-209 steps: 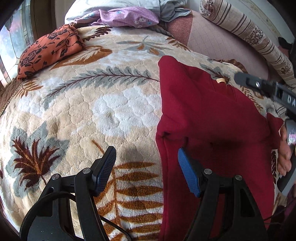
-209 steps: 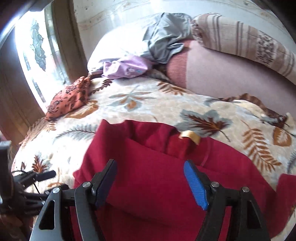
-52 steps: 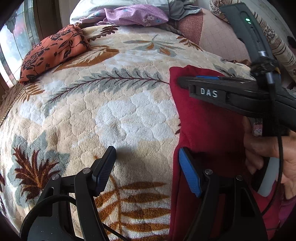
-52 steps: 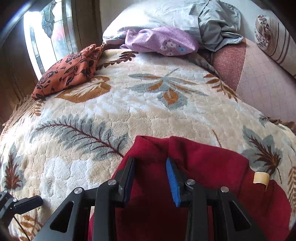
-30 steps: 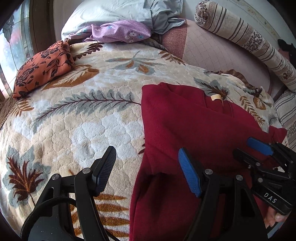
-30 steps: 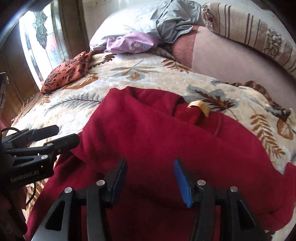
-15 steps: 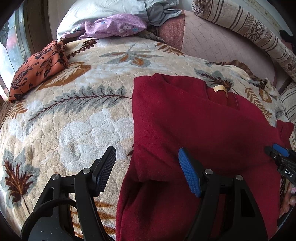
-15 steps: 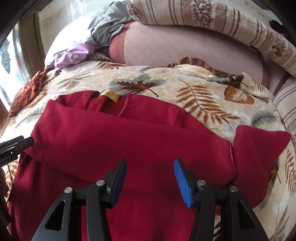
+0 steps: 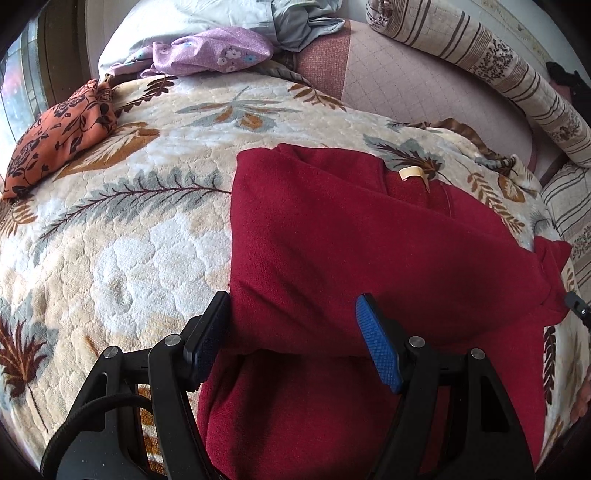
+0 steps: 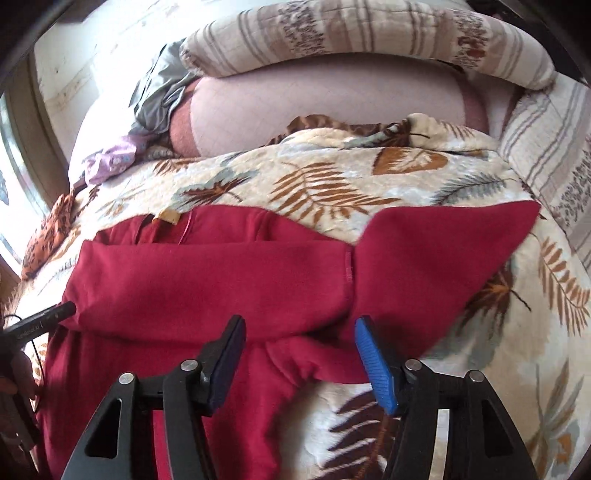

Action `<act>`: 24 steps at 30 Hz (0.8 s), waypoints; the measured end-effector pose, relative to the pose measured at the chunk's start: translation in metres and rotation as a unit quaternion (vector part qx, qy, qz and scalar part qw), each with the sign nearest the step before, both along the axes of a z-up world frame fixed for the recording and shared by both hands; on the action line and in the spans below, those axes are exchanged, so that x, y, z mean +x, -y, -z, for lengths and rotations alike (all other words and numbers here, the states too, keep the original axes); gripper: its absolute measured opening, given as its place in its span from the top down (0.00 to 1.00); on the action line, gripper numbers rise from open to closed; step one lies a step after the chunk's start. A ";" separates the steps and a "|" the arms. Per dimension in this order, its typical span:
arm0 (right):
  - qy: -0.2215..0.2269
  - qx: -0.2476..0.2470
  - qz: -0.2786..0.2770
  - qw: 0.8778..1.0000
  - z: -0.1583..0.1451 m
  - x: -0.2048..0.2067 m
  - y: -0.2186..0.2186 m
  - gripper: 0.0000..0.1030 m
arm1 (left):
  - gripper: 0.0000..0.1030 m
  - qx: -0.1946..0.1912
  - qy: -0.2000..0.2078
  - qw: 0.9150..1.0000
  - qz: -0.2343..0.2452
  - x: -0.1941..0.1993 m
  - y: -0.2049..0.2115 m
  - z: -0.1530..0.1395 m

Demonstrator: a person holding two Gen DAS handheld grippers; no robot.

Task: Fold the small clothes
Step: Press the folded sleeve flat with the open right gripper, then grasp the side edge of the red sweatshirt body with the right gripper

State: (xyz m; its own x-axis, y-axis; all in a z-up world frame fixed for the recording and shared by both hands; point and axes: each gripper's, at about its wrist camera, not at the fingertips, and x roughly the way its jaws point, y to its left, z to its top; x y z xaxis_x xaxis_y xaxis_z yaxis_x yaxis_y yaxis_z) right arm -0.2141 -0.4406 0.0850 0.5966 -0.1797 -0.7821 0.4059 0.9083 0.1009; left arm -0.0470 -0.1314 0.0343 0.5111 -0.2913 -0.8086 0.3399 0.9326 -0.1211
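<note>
A dark red fleece garment point(image 9: 332, 251) lies on the leaf-patterned blanket point(image 9: 122, 229), with one sleeve folded across its body and a tan neck label point(image 9: 412, 172) at the far edge. My left gripper point(image 9: 295, 334) is open and empty, its jaws straddling the lower left edge of the folded sleeve. In the right wrist view the same garment point(image 10: 207, 280) shows with its other sleeve point(image 10: 443, 254) spread to the right. My right gripper point(image 10: 299, 354) is open and empty over the garment's right armpit edge.
An orange floral cloth point(image 9: 55, 133) lies at the bed's left edge near the window. A purple cloth point(image 9: 210, 55) and grey cloth point(image 9: 299, 22) lie by the pillow. A pink cushion point(image 10: 325, 107) and striped bolster point(image 10: 351, 33) line the far side.
The right gripper let go of the sleeve folded across the body, opened, and swung right toward the other sleeve. The left gripper moved right over the garment's left edge.
</note>
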 end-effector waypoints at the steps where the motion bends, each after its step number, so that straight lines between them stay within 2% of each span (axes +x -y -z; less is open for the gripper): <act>1: 0.008 -0.001 0.015 1.000 -0.004 -0.009 0.010 0.37 | 0.31 0.001 0.001 1.000 0.000 0.000 0.000 0.000; 6: 0.005 -0.003 0.101 0.995 -0.008 -0.031 0.072 0.36 | 0.31 -0.004 0.000 1.000 -0.003 0.000 -0.001 0.001; 10: 0.012 0.038 0.168 0.985 -0.002 -0.039 0.131 0.36 | 0.31 -0.004 0.001 1.000 -0.003 0.000 -0.001 0.001; 14: 0.040 0.109 0.236 0.965 0.013 -0.051 0.184 0.36 | 0.31 0.000 0.003 1.000 -0.002 0.000 0.000 0.002; 17: 0.057 0.124 0.247 0.959 0.019 -0.052 0.204 0.36 | 0.31 0.006 0.005 1.000 -0.002 0.000 0.002 0.004; 21: 0.057 0.108 0.237 0.964 0.024 -0.034 0.216 0.40 | 0.31 0.014 0.009 1.000 0.000 0.000 0.004 0.006; 24: 0.049 0.115 0.254 0.959 0.036 -0.021 0.229 0.54 | 0.31 0.018 0.011 1.000 0.001 0.000 0.005 0.007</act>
State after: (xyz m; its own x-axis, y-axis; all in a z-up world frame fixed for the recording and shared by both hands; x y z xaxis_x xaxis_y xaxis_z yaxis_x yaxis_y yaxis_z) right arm -0.2352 -0.6693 0.0487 0.5506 -0.2954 -0.7808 0.7681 0.5456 0.3352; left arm -0.0471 -0.1364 0.0270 0.5281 -0.2631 -0.8074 0.3432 0.9358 -0.0804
